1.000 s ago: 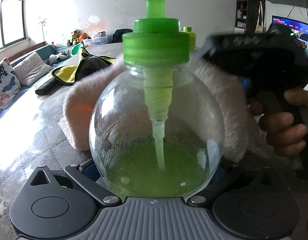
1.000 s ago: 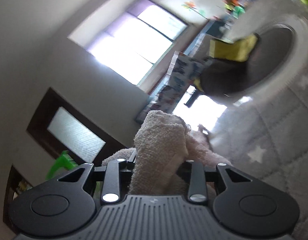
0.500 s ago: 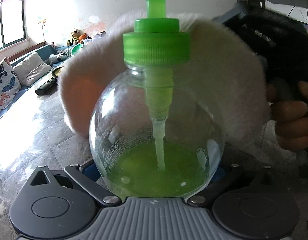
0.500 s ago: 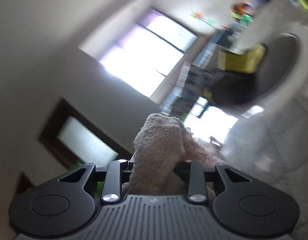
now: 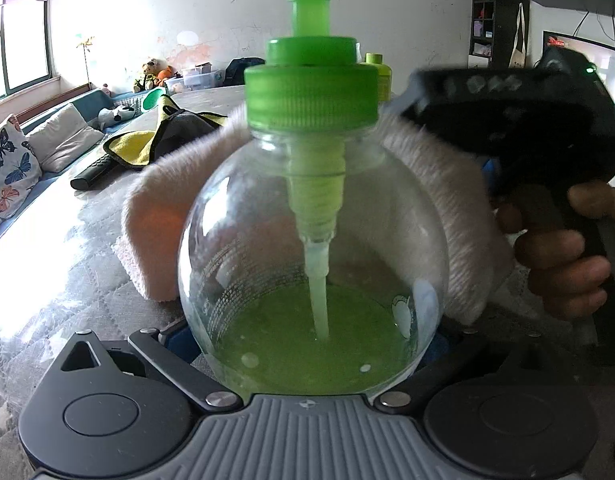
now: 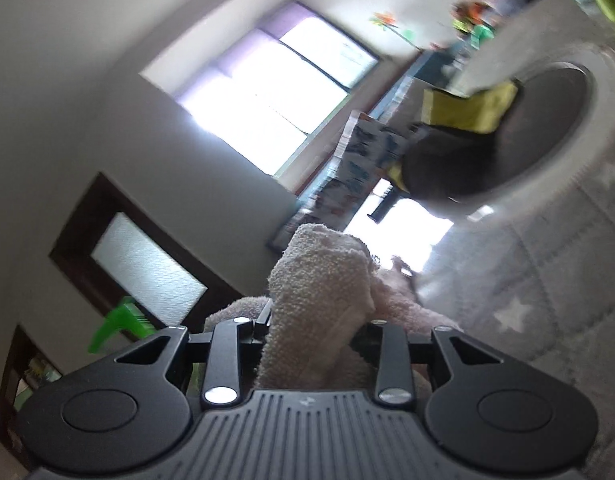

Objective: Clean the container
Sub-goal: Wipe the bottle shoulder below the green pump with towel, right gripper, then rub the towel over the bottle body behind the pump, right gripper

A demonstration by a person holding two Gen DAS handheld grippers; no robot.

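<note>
I hold the upright container (image 5: 311,264) clamped in my left claw (image 5: 307,344); directly beyond it, my right claw (image 6: 313,332), gripping the towel (image 6: 319,312), wipes its far side.

The left wrist view is taken level from just behind the left gripper (image 5: 311,344), with the round bottle (image 5: 311,264) filling the frame at very close range. The right wrist view is rolled sideways and tilted upward from behind the right gripper (image 6: 315,332), close on the pink towel (image 6: 319,300). Towel, bottle and quilted table (image 5: 67,280) are shared by both views.
</note>
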